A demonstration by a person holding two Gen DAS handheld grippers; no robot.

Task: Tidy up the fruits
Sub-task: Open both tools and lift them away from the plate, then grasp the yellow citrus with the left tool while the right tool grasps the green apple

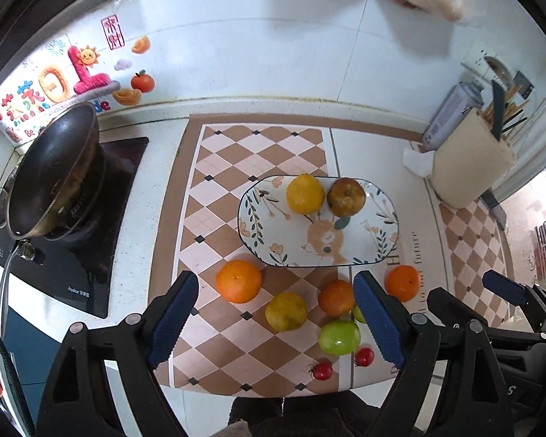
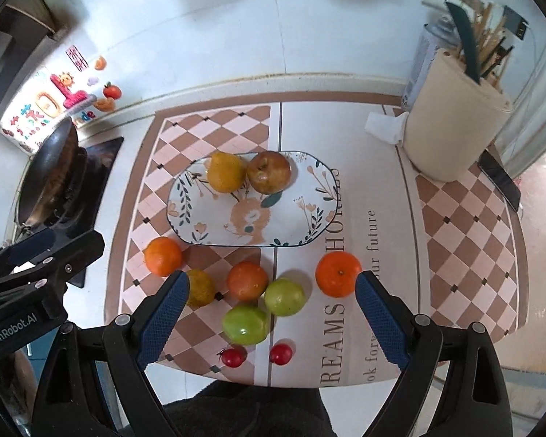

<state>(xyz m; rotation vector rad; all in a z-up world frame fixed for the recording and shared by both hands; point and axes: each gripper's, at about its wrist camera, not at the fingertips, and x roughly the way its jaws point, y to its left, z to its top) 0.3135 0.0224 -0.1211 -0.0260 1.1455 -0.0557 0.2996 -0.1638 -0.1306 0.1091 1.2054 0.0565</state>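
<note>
both the left claw (image 1: 276, 318) and the right claw (image 2: 272, 315) hang with jaws wide apart and nothing between the pads, above the fruit on the checkered mat (image 2: 200, 134). the oval plate (image 2: 309, 225) mid-worktop holds a yellow citrus (image 2: 225, 172) touching a brownish apple (image 2: 269, 172) at its far rim. three oranges, a yellow-green citrus (image 2: 199, 287), two green apples and two small red fruits lie near the worktop's front edge.

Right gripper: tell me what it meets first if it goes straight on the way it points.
Probably the green fruits: the right gripper, open and empty, aims down at the mat, and the upper green fruit sits between its fingers, with the second green fruit just beside. Depth is unclear.
</note>
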